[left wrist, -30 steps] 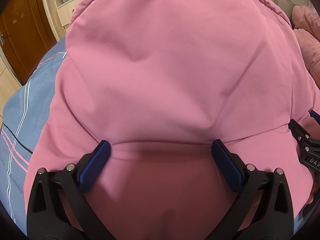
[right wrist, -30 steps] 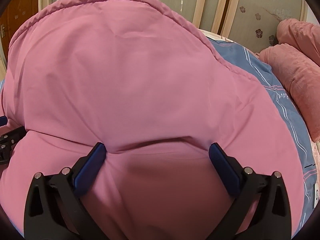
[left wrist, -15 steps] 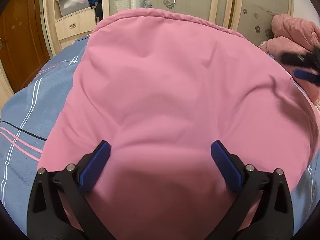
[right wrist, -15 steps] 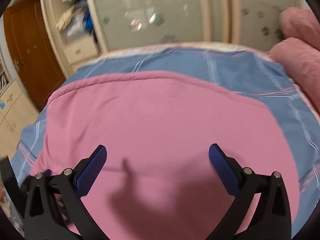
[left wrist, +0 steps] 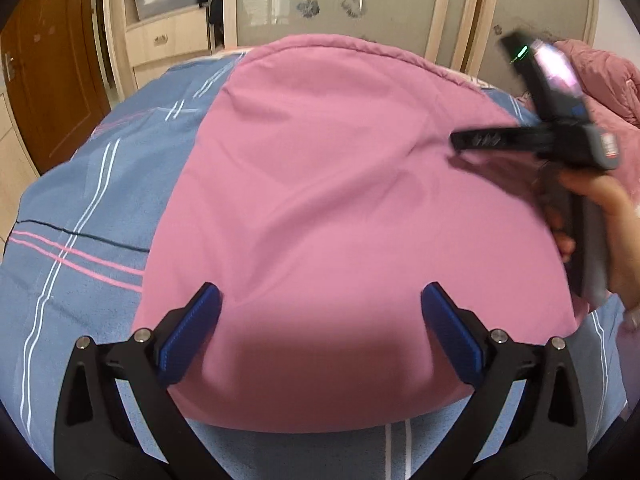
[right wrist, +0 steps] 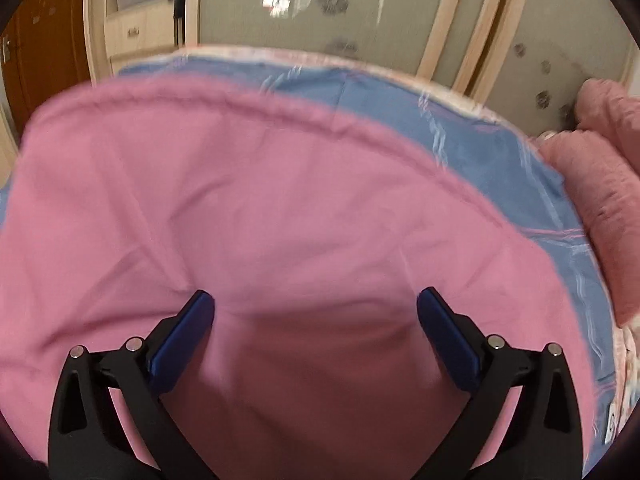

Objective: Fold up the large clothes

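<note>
Our left tongs (left wrist: 320, 320) and right tongs (right wrist: 316, 320) both stand spread, pinching nothing, over the near part of the pink garment (left wrist: 340, 200). It lies ahead of us on the blue striped bedsheet (left wrist: 80, 220), already folded into a compact block, we judge. Its top is smooth with faint creases; perhaps one more fold or some tidying is left.
</note>
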{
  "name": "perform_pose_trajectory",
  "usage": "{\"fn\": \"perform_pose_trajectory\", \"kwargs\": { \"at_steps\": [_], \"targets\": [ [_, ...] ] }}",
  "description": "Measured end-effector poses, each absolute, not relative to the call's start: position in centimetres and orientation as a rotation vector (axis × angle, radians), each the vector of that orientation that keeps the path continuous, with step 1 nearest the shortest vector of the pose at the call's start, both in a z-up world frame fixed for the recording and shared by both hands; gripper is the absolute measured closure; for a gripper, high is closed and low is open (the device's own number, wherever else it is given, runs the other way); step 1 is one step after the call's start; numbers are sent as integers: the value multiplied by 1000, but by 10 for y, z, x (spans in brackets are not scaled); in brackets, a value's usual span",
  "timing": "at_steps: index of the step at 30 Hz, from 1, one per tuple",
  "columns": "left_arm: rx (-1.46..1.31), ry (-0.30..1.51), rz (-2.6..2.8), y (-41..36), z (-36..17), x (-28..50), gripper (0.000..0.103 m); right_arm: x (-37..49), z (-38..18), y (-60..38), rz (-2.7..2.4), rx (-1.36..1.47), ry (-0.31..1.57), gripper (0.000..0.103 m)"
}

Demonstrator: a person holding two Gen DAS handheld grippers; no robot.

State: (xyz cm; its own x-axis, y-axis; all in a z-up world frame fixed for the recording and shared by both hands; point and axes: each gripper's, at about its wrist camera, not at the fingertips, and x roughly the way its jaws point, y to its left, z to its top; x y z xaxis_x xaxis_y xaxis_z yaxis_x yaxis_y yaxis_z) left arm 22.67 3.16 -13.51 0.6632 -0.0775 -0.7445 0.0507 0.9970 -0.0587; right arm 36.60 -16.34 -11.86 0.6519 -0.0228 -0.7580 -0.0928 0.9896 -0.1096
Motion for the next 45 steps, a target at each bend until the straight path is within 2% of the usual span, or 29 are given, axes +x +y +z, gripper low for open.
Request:
{"fn": "perform_pose_trajectory", "kwargs": {
  "at_steps": [2, 4, 9, 17, 19, 21, 23, 27, 30, 31, 34, 40, 45],
  "targets": [
    [-33, 842, -75, 31, -133, 226, 2, 353, -100, -153, 162, -68, 789, 1],
    [-28, 847, -70, 30, -136, 226, 2, 352, -93, -134, 210, -76, 802, 1],
    [23, 843, -51, 21, -143, 222, 2, 396, -124, -74, 209, -214, 935, 1],
    [18, 853, -65, 25, -145, 222, 2, 452, -136, -60, 105, -197, 896, 1],
    [22, 857, -62, 24, -146, 221, 2, 450, -123, -68, 103, -150, 840, 1],
    [15, 853, -63, 25, -144, 220, 2, 426, -90, -100, 100, 2, 642, 2],
    [-17, 828, -65, 28, -138, 217, 2, 409, -69, -136, 137, 109, 582, 1],
    [-85, 806, -110, 33, -131, 215, 2, 391, -72, -194, 110, 61, 730, 1],
    [-48, 821, -80, 28, -138, 217, 2, 384, -111, -248, -20, -14, 907, 1],
    [-31, 819, -76, 26, -140, 219, 2, 381, -120, -271, 22, 48, 932, 1],
    [-2, 813, -79, 22, -142, 221, 2, 371, -127, -326, 52, 258, 945, 1],
    [16, 818, -61, 20, -146, 221, 2, 327, -89, -303, 59, 185, 805, 1],
    [17, 810, -56, 20, -145, 219, 2, 332, -127, -283, 8, 78, 896, 1]
  ]
}}
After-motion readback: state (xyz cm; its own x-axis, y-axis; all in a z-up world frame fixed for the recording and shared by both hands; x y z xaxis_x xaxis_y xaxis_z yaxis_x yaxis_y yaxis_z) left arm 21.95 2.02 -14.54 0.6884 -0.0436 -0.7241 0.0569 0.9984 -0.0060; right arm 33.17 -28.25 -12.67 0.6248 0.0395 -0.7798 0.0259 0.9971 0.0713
